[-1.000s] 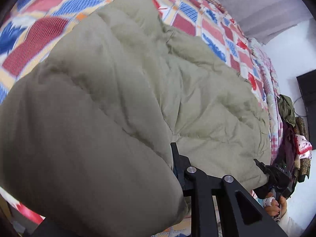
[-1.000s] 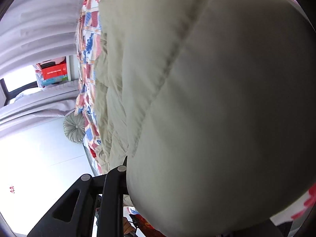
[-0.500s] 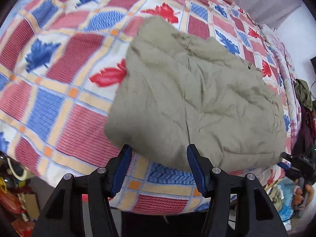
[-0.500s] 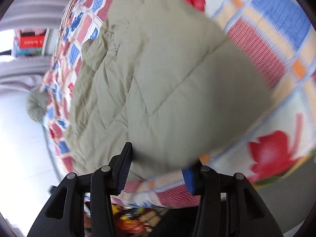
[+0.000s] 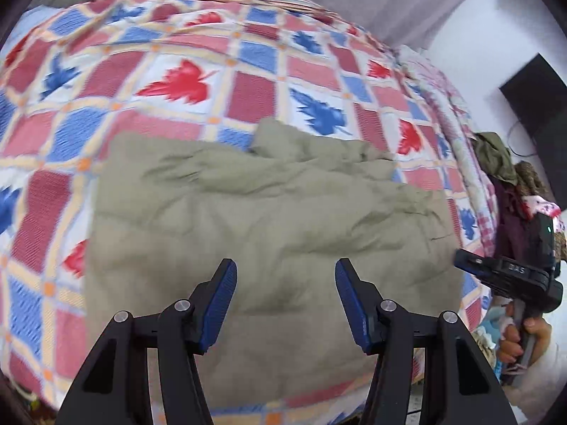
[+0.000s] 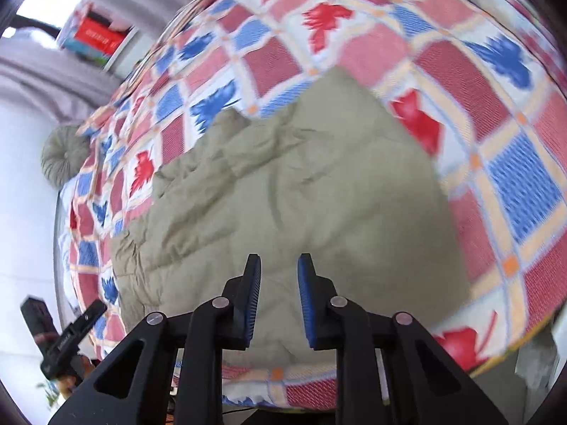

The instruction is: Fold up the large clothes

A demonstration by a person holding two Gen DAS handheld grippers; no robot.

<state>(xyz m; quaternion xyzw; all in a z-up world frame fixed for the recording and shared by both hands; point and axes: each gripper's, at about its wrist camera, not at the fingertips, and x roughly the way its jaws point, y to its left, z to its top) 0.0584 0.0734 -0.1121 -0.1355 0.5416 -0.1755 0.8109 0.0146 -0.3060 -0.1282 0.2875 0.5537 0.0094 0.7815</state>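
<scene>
My left gripper is released, jaws wide apart, holding nothing. My right gripper is also empty, its jaws parted by a narrower gap. Both hover above the near edge of the olive quilted jacket, which lies folded on the patchwork bedspread close to the bed's near side. From the left wrist view, my right gripper shows at the jacket's right end; from the right wrist view, my left gripper shows at its left end.

Judgement of the step in hand: a fold appears laid down, and the next grasp must be set up.

Procedure I would follow:

1. Select grasp points at the two ends of one edge. The far edge is rumpled and uneven, so I would check it before lifting.
2. Widen my right jaws before descending; the padding is thick, and a narrow gap may pinch only the top layer.
3. Lower each gripper until one finger slides under all layers, then clench.
4. Lift both ends together and level, so that the fill does not sag between them.

Risk: the shell fabric looks slippery, and a shallow bite could slip. The bedspread beneath is soft, so I may catch it along with the jacket.
</scene>
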